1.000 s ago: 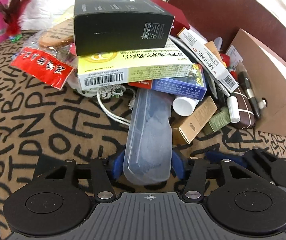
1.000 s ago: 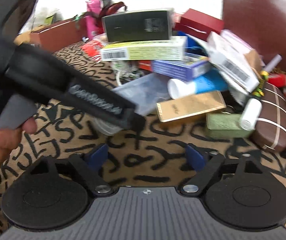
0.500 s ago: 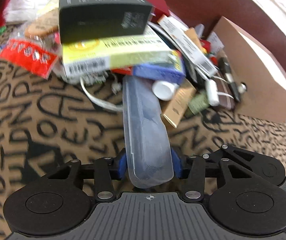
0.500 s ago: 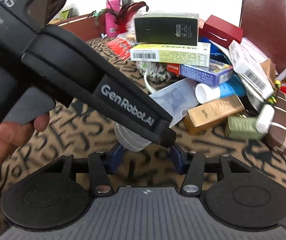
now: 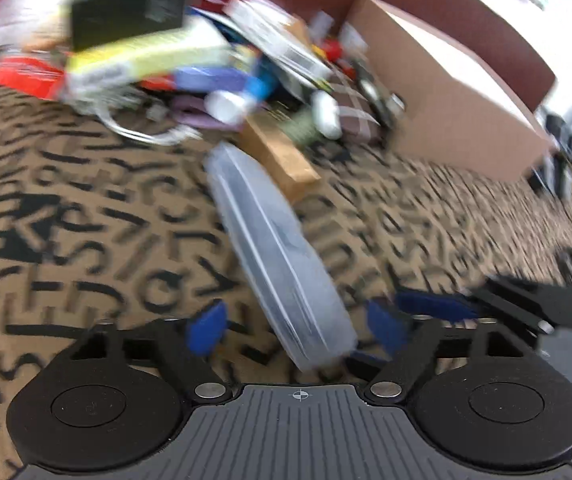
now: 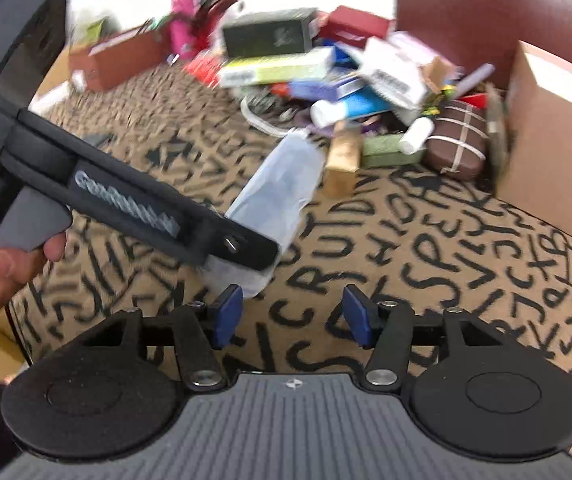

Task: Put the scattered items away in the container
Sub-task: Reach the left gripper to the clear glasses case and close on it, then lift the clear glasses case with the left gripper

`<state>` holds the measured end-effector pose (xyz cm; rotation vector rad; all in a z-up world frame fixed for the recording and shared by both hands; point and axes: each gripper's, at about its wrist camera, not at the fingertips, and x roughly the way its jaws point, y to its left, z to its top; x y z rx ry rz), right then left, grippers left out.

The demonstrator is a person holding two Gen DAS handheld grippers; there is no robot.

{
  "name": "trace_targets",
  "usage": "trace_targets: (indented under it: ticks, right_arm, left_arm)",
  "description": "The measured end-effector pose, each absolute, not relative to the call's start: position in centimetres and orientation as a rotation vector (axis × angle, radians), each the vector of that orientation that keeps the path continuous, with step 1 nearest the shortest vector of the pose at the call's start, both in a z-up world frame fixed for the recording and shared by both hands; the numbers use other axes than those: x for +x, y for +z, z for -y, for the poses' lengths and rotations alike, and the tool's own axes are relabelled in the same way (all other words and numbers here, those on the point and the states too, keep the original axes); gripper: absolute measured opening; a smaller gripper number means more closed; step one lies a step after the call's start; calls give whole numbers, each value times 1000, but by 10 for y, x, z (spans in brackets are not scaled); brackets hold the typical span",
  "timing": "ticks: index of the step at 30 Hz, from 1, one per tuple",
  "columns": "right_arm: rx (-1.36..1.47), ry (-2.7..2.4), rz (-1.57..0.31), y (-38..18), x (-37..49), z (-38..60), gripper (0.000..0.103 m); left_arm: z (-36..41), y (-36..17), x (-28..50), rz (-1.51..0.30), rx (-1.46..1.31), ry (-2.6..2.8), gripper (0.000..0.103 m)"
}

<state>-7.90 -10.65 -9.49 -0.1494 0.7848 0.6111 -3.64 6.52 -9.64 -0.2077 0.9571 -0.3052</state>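
**Fingers parted around the translucent case**

Fingers (image 5: 206, 326) of the left gripper (image 5: 298, 328) stand wide and are opening; the translucent plastic case (image 5: 274, 256) lies between the blue pads, and neither pad is seen pressing on it. Left wrist view: motion blur softens the whole frame. The case's near end is cut off behind the gripper body. It runs from the pads toward the pile of scattered items (image 5: 206, 64) on the letter-patterned cloth (image 5: 66, 220). Printing on the black box (image 5: 126, 4) and the yellow-green box (image 5: 146, 58) cannot be read. The cardboard container (image 5: 446, 92) stands right of the pile. At the right edge, the right gripper's blue pad and black linkage show, partly cut off. Half a second ago the pads were closed on the case; now they have parted.

Right wrist view: the right gripper (image 6: 292, 316) has its fingers (image 6: 228, 314) moderately apart and opening, with only cloth between them. The left gripper's black arm (image 6: 126, 204) crosses the frame and hides the case's (image 6: 282, 196) near end; its white lettering is blurred, beginning "Gen". A hand (image 6: 2, 268) holds its grey grip. The container (image 6: 558, 160) is cut off at the right edge. Earlier the case lay nearer the pile; it now lies clear of it.
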Motion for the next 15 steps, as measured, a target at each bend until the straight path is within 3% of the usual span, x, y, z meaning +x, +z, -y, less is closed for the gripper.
trace_targets:
  ticks: [9, 11, 13, 15]
  right_arm:
    - [-50, 657, -801, -93, -55, 76, 68]
    - [-55, 640, -833, -98, -50, 68, 65]
    - [-30, 635, -870, -106, -45, 65, 55]
    - [-12, 628, -884, -109, -44, 66, 53]
  left_arm:
    - [-100, -98, -11, -981, -314, -244, 89]
    - [-97, -103, -4, -999, -331, -267, 89]
    - [-91, -106, 3, -1010, -324, -287, 88]
    - [-84, -110, 7, -1014, -299, -307, 87]
